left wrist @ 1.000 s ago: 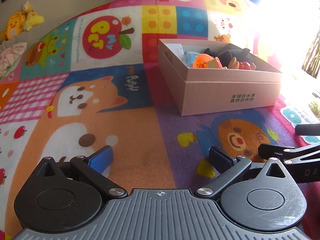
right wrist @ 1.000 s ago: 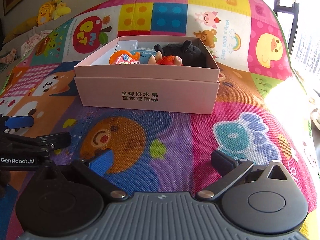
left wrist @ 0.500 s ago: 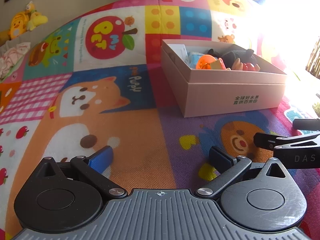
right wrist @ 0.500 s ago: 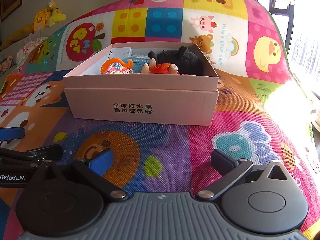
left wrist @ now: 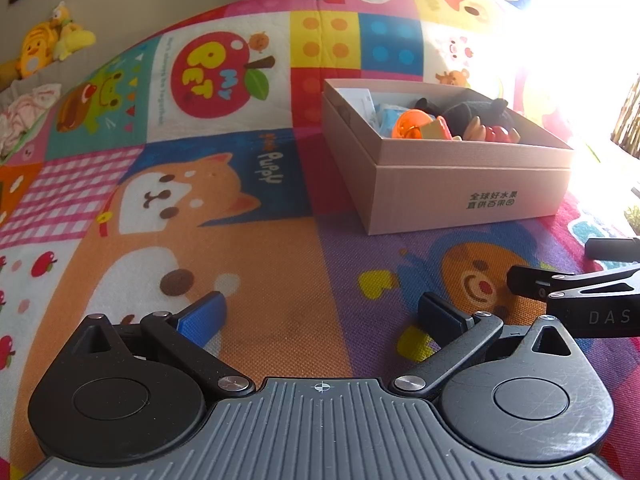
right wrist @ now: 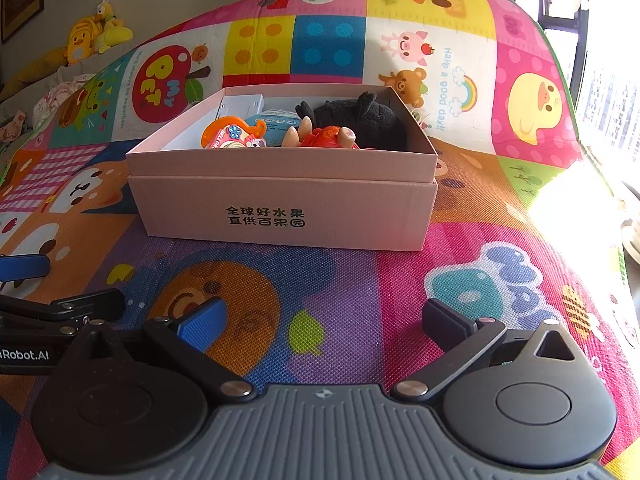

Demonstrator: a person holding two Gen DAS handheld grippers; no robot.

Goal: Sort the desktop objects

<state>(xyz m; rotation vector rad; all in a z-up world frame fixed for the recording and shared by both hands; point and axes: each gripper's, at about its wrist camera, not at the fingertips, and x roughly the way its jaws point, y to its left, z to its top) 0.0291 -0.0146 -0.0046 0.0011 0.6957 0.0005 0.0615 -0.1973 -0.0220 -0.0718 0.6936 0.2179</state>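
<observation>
On the play mat (right wrist: 340, 280), ahead of both grippers, stands the pink box (right wrist: 288, 200), lidless, with dark print on its near wall. Inside it lie a black plush (right wrist: 360, 120) toward the right rear, a red doll (right wrist: 324, 138) just in front of the plush, an orange toy (right wrist: 228, 134) to the doll's left, and blue and white packets (right wrist: 276, 120) behind them; how these touch each other is hard to tell.

From the right gripper (right wrist: 324, 320) the box sits straight ahead, well beyond the fingertips and apart from them. Its fingers are spread wide with nothing between them, only bare mat.

From the left gripper (left wrist: 320, 316) the box (left wrist: 460, 184) lies ahead and to the right, also clear of the fingers, which are likewise spread and empty. The two grippers hover side by side, each showing at the edge of the other's view.

The mat is a patchwork of cartoon animals. Yellow plush toys (right wrist: 96, 30) rest far off at the back left, by the wall. Strong sunlight floods in from the right.
</observation>
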